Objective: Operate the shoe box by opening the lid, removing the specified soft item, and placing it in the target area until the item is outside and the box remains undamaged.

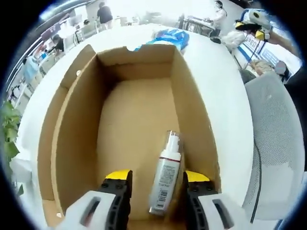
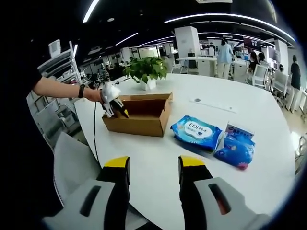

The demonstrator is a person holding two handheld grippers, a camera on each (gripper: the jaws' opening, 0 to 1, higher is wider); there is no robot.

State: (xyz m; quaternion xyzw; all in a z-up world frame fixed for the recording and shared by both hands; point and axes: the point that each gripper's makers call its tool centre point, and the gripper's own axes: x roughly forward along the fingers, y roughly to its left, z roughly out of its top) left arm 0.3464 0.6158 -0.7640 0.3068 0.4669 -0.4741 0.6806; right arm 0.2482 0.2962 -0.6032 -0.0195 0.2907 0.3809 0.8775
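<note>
Low in the left gripper view, the left gripper (image 1: 158, 189) straddles, wide open and gripping nothing, a white plastic spray bottle (image 1: 165, 175) inside the open brown cardboard shoe box (image 1: 72, 110), whose right wall the jaw risks crushing, while the right gripper (image 2: 153, 167) idles open, empty.

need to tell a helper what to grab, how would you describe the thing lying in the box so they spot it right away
On the white table stands an open cardboard shoe box, beside a potted plant. On its floor lies a small white spray bottle with a clear cap and a red-banded label, between the left gripper jaws. It is hard and slim, unlike the soft blue packs outside.
</note>
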